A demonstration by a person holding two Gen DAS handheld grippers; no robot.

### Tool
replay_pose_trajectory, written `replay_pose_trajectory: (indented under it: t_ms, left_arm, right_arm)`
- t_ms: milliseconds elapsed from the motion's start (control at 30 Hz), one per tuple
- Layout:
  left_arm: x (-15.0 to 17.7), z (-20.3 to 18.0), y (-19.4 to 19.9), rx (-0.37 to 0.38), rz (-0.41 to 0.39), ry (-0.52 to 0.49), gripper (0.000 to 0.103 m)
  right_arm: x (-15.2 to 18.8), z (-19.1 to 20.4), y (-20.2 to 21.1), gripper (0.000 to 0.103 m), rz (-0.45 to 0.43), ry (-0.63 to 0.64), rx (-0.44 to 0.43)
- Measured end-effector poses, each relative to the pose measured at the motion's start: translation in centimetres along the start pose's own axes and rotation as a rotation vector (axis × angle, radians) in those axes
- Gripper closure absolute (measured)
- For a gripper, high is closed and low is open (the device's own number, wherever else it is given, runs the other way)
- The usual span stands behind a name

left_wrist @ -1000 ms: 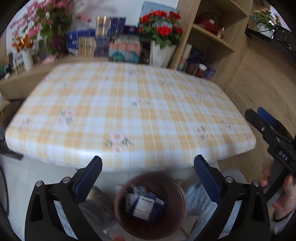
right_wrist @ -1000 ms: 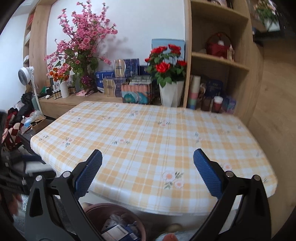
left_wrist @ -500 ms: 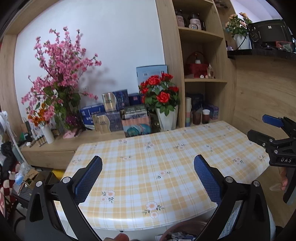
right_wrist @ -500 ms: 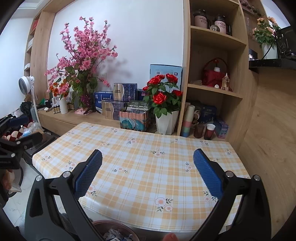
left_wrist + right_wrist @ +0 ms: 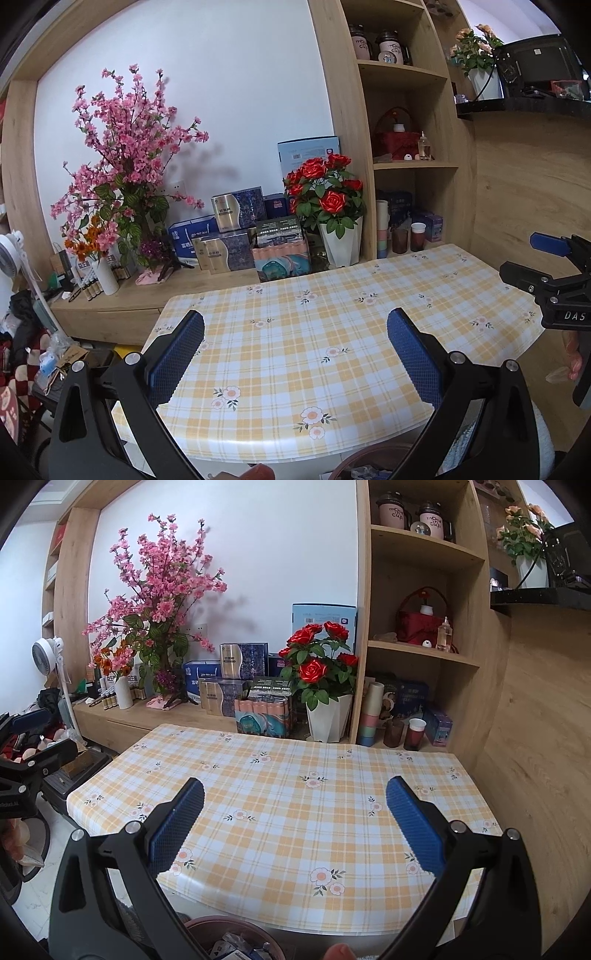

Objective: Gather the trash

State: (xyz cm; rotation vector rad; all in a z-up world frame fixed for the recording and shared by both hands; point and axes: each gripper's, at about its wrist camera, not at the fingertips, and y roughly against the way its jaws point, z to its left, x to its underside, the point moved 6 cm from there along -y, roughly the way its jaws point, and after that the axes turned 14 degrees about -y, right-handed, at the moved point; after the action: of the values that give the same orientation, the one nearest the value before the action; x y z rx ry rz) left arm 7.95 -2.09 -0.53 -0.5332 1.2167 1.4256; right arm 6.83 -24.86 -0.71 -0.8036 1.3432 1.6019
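both grippers have lifted — a second ago the left one was tipped down over the brown trash bin, looking straight into it; now it faces level across the table toward the shelves. the left gripper [image 5: 295,354] is spread wide with nothing between its blue pads [image 5: 181,356], and the right gripper [image 5: 294,823] is the same, fully parted and empty.

the bin has slid to the very bottom of both views. from the right wrist its rim [image 5: 236,923] shows just below the near table edge, with crumpled wrappers and a small carton [image 5: 236,947] lying inside. from the left wrist only a sliver of the bin [image 5: 373,458] shows.

the checked yellow tablecloth [image 5: 295,812] shows no litter that i can see — only its printed daisies. the boxes [image 5: 225,686], the rose pot [image 5: 328,716] and the cups [image 5: 415,733] sit on the sideboard and shelf behind it and look like belongings, not rubbish.

my read: the drop is over and the tabletop part of the job looks finished. what's left, if anything, would be off the table — the cluttered floor at the left [image 5: 48,362] is too jumbled to tell whether any of it counts as trash.
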Motion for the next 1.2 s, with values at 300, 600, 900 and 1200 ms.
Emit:
replay_pose_trajectory:
  t_ms: [300,600,900,1200]
  left_arm:
    - [-0.04,0.19,-0.12,-0.013,0.007,-0.001,0.006]
    - [-0.22,0.38,-0.01,-0.019,0.005,-0.003,0.006]
    - [-0.38,0.63,0.24,-0.021,0.005,-0.002,0.006]
    - [-0.50,0.66,0.27,-0.026,0.004,-0.005,0.006]
  right_arm:
    - [0.21,-0.21,-0.29,0.006,0.008,-0.007,0.006]
    - [0.30,-0.23,-0.30,0.006,0.010,-0.012,0.008]
    - [0.28,-0.29,-0.37,0.006,0.012,-0.015,0.009]
    - [0.29,-0.29,-0.38,0.006,0.013,-0.015,0.008]
